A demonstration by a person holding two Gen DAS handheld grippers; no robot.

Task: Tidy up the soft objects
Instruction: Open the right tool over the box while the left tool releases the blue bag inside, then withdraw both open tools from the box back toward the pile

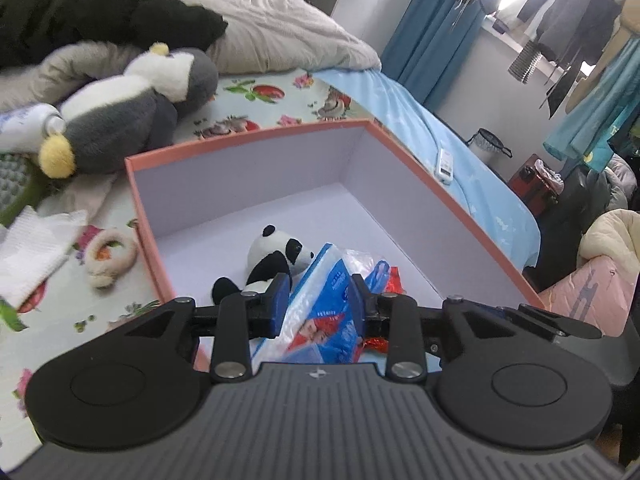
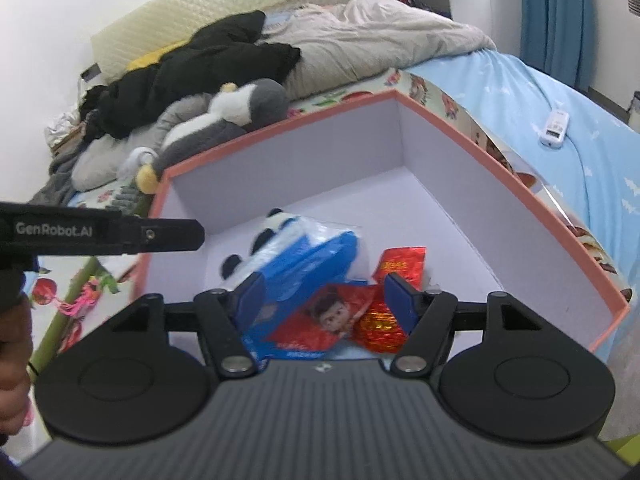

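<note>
Claw (image 1: pixel 318 300), box (image 1: pixel 256 140), floral bed (image 1: pixel 280 108)

We read the box (image 1: pixel 416 196) as matt card, smooth lilac inside, salmon rim. Tissue pack (image 1: pixel 320 312) at lower centre: glossy crinkled plastic film. Red wrapper (image 2: pixel 380 320): shiny foil. Panda toy (image 1: pixel 276 256) and penguin plush (image 1: pixel 132 112) at upper left: fuzzy pile cloth. Left gripper (image 1: pixel 318 304): matt black plastic, ribbed grey housing, bright metal pins. Bedsheet (image 1: pixel 280 96): printed cloth.
</note>
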